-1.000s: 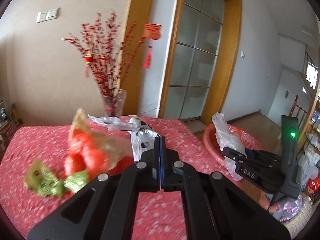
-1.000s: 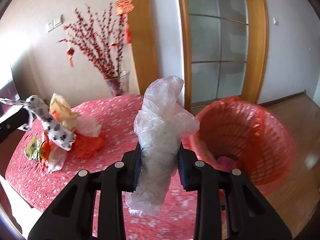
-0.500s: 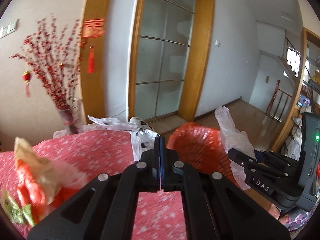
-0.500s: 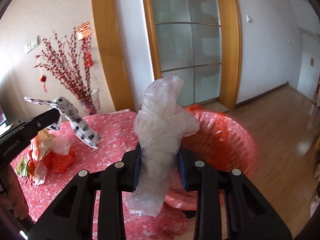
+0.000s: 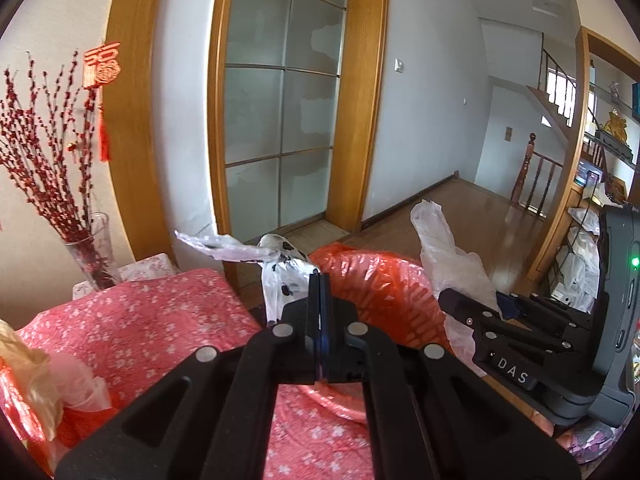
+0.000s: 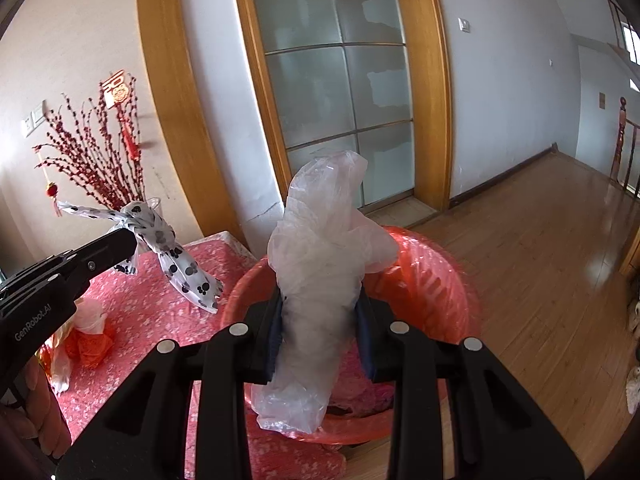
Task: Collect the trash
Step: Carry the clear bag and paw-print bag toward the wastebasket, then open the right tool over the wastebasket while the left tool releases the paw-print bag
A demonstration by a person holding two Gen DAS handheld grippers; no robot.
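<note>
Above red basket (image 6: pixel 432 264): right gripper (image 6: pixel 320 332) clamped on clear plastic bag (image 6: pixel 324 264), left gripper (image 5: pixel 320 280) pinching spotted bag (image 5: pixel 280 264).

Place: a lived-in home, a dining or living room.
Door: frosted glass sliding door (image 6: pixel 340 92) in a warm wooden frame.
Floor: polished wood floor (image 6: pixel 540 248).
Table: table (image 5: pixel 152 320) under a red floral cloth.
Decor: glass vase of red berry branches (image 5: pixel 44 168) and a red hanging charm (image 5: pixel 102 68).
Beyond: staircase with wooden railing (image 5: pixel 532 172); cluttered shelves (image 5: pixel 600 152) at right.
</note>
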